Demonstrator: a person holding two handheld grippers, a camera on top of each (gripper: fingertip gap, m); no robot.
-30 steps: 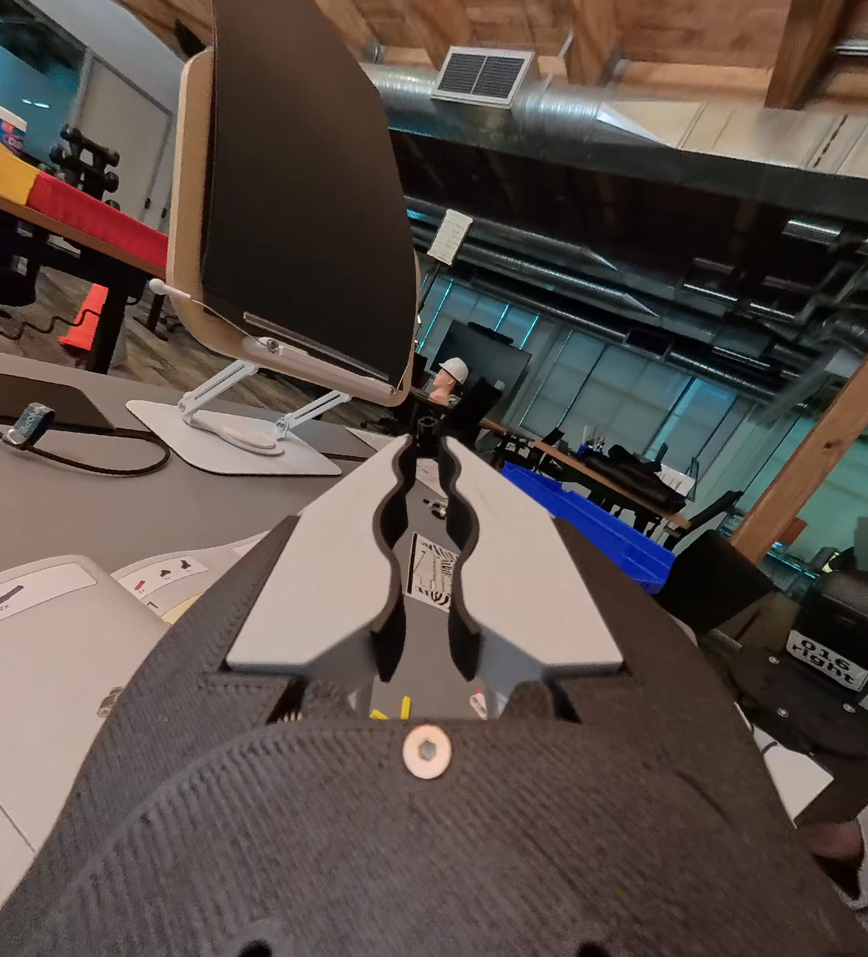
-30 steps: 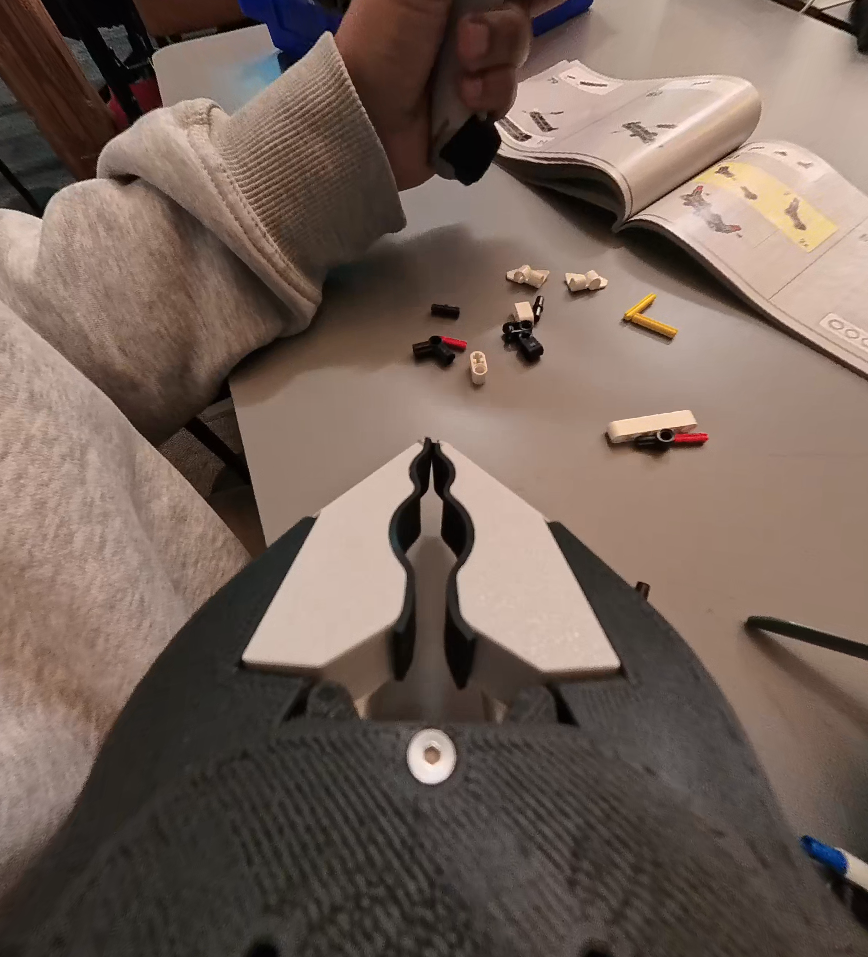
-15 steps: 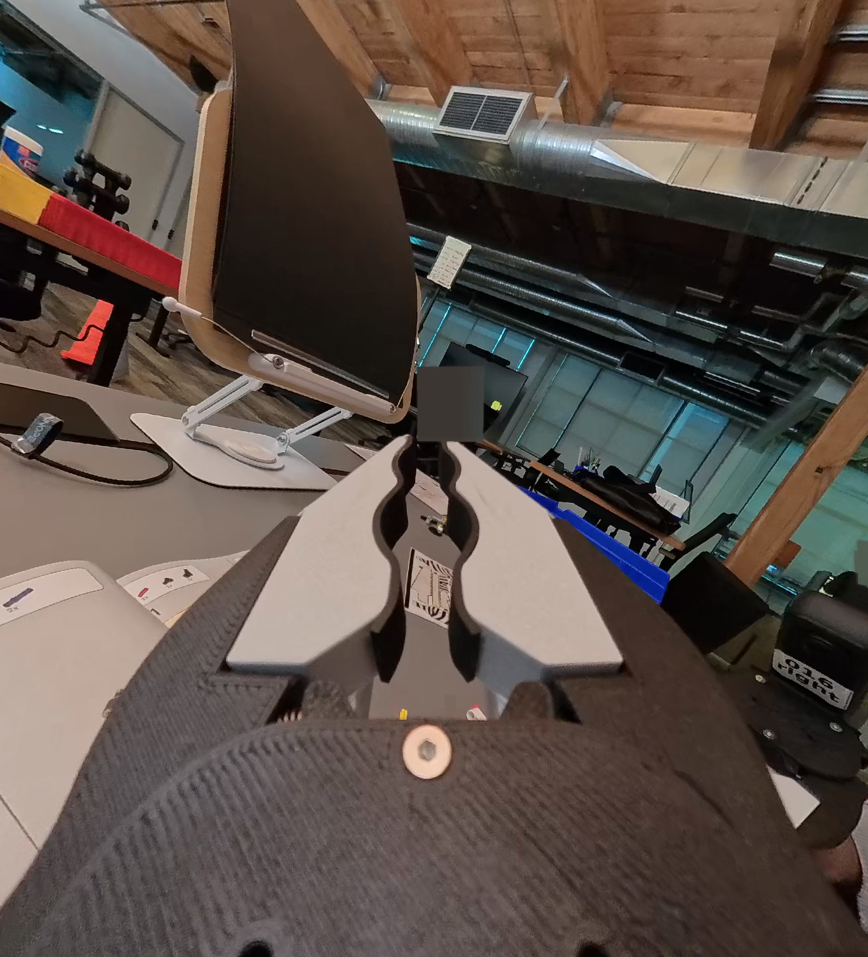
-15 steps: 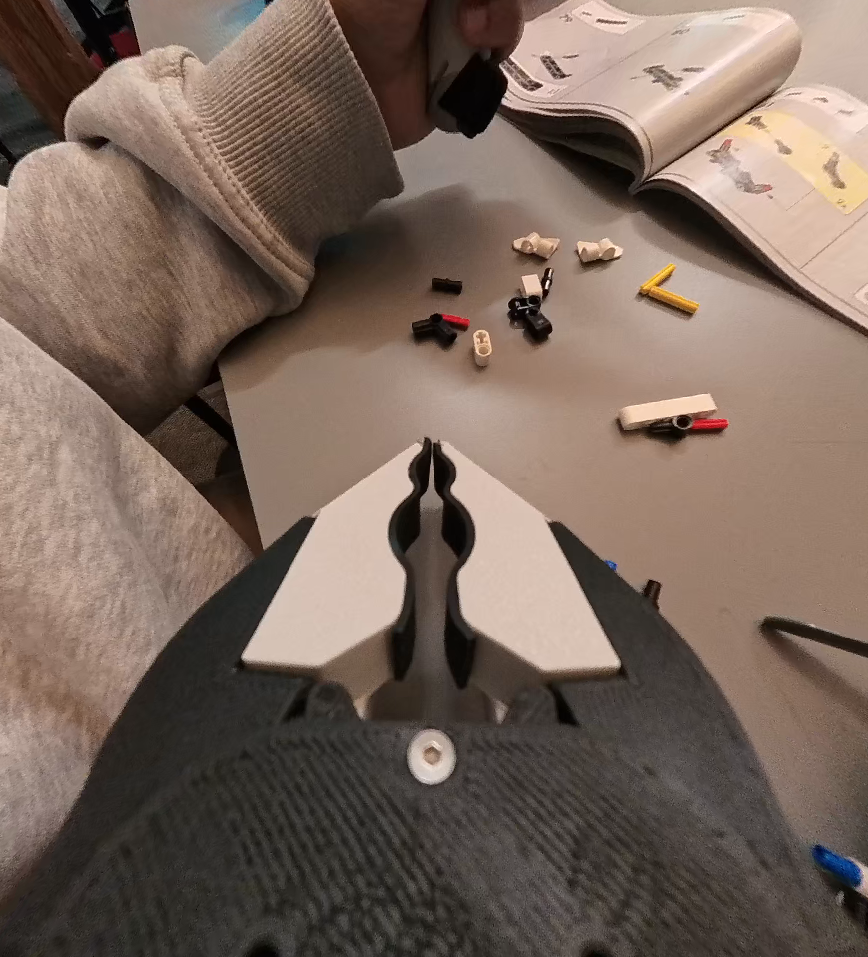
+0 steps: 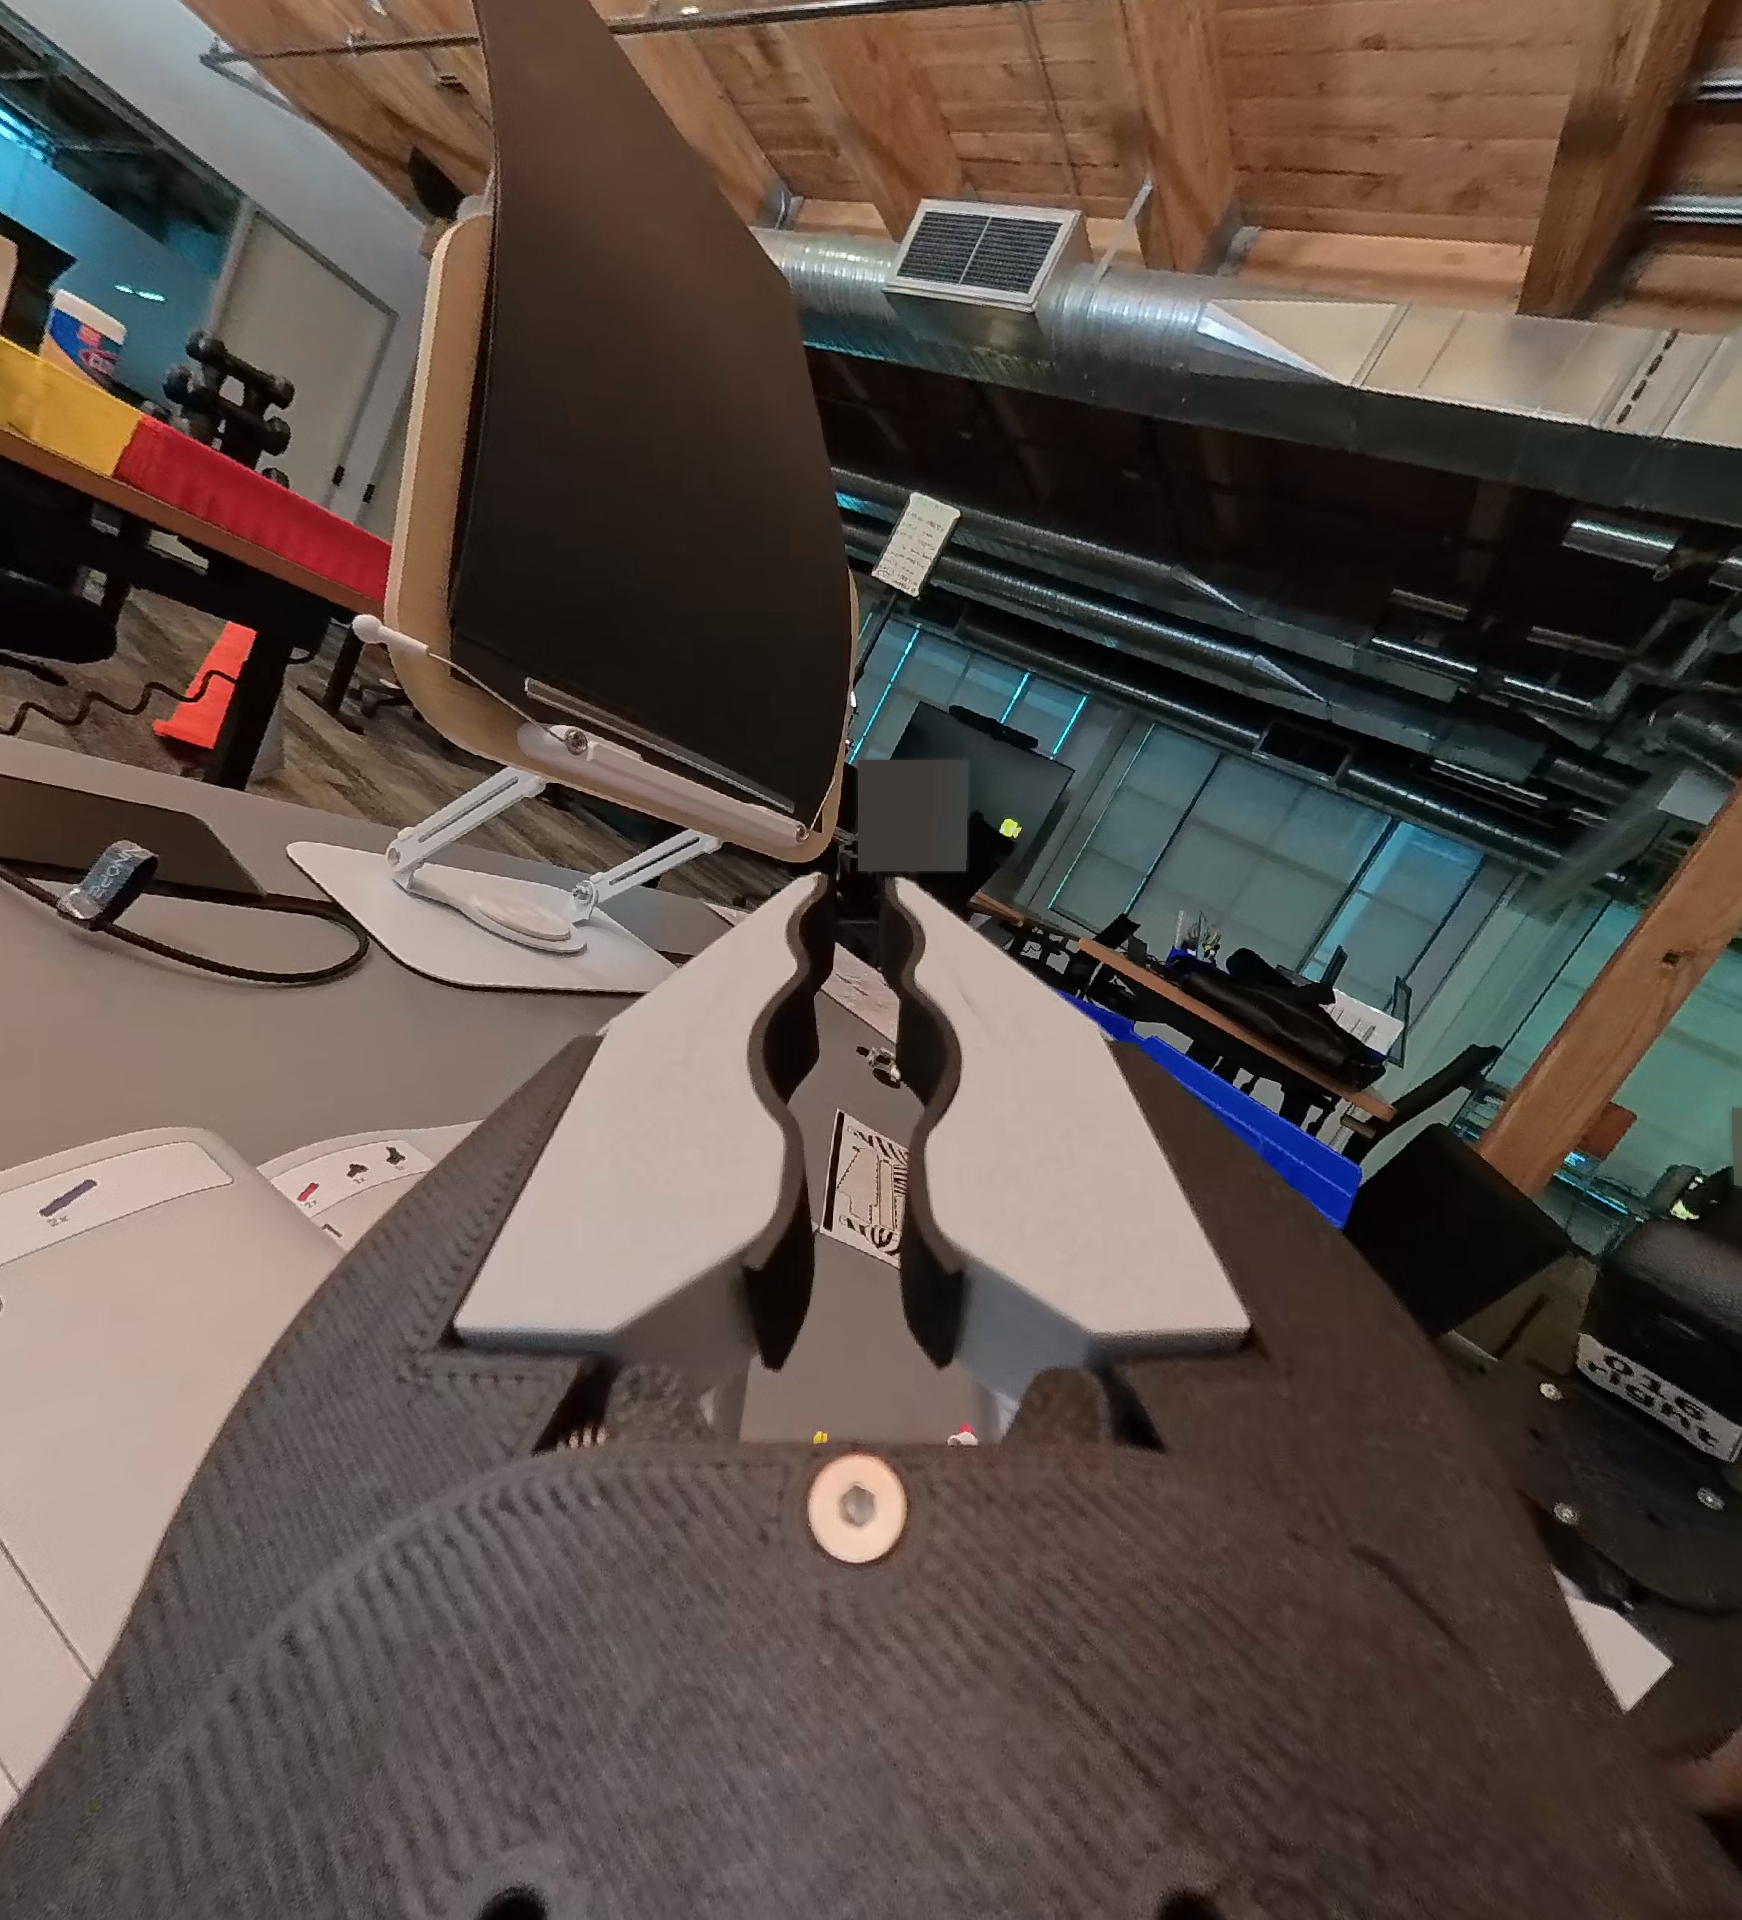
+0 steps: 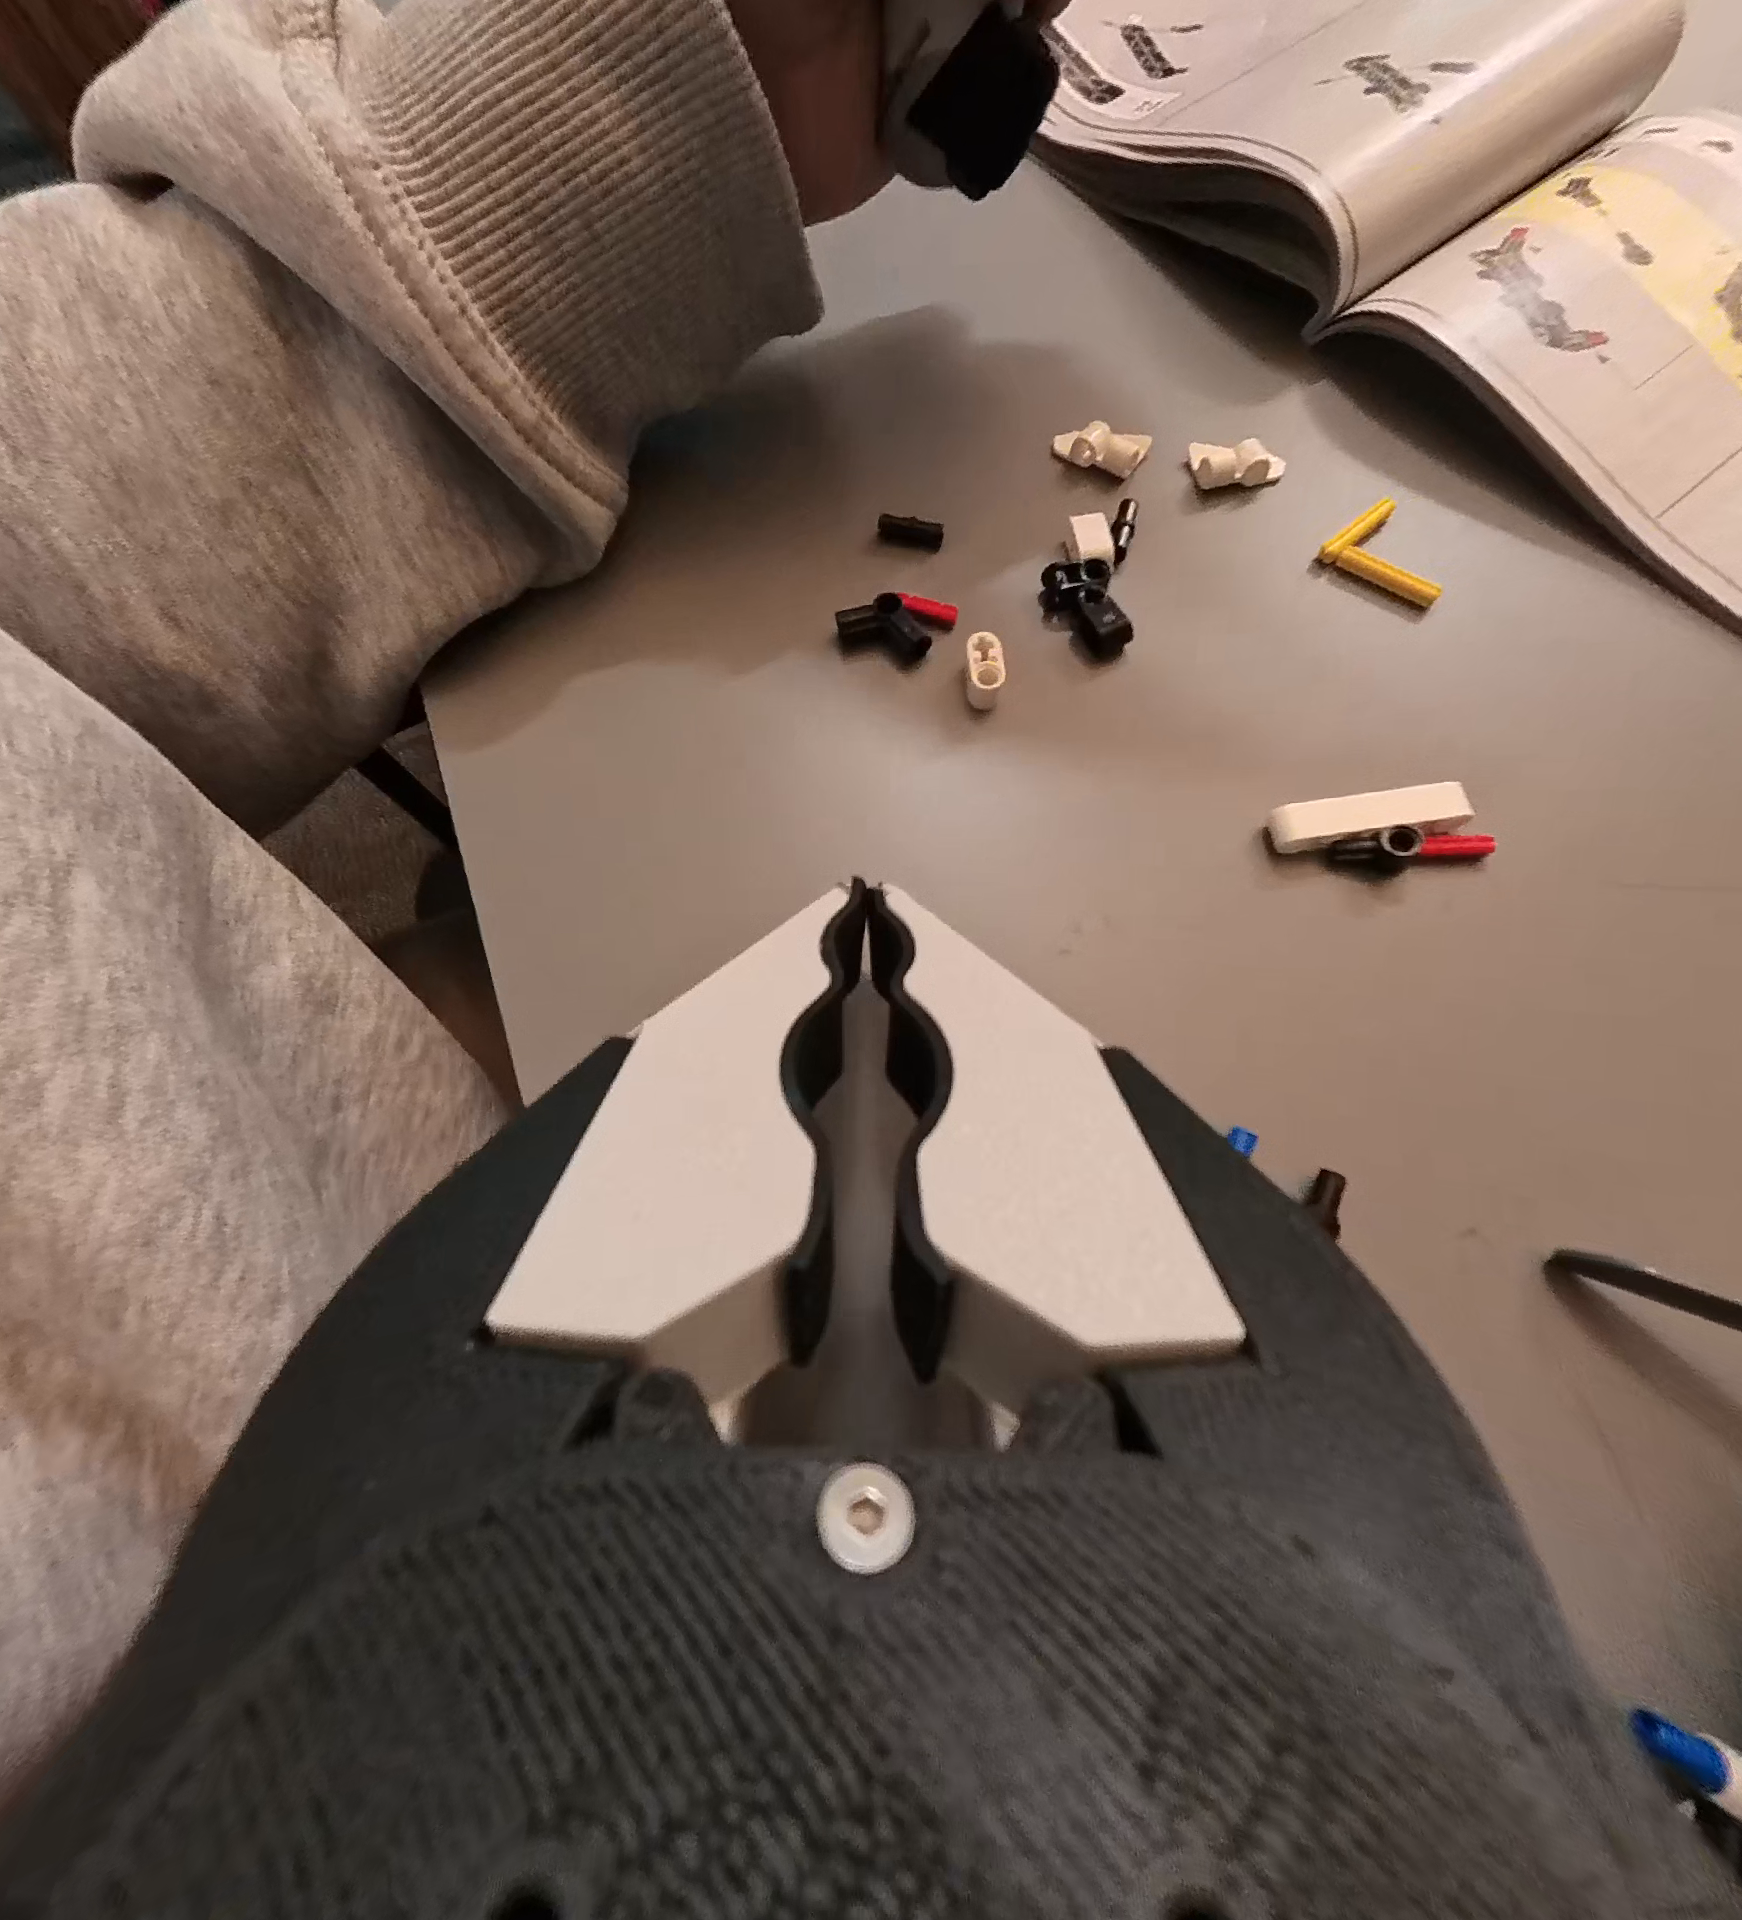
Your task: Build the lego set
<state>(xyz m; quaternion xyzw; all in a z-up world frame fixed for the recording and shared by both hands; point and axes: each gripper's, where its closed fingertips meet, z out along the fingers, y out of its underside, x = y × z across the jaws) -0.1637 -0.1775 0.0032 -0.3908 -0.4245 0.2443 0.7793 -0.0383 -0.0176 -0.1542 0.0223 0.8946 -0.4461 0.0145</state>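
Observation:
My left gripper [image 5: 859,891] points up off the table and is shut on a small black lego piece [image 5: 859,906] at its tips. My right gripper [image 6: 864,890] is shut, with nothing showing between its tips, above the grey table's near corner [image 6: 701,790]. Loose lego pieces lie ahead of it: a white beam with a black connector and red pin [image 6: 1371,816], yellow axles [image 6: 1376,551], black connectors [image 6: 1085,603], a black-and-red piece [image 6: 893,621], and white connectors [image 6: 983,665]. The open instruction booklet [image 6: 1469,177] lies beyond.
A person's sleeved arm [image 6: 379,312] crosses the upper left of the right wrist view. A black cable [image 6: 1677,1309] and blue pins [image 6: 1243,1138] lie to the right. In the left wrist view a tablet on a stand [image 5: 638,468], a cable [image 5: 223,945] and a blue bin [image 5: 1241,1122] show. The gap from one gripper's tips to the other's is roughly 25 centimetres.
My left gripper has tilted further up and its hand has slid toward the top of the right wrist view. The right gripper has shifted slightly. Both stay shut.

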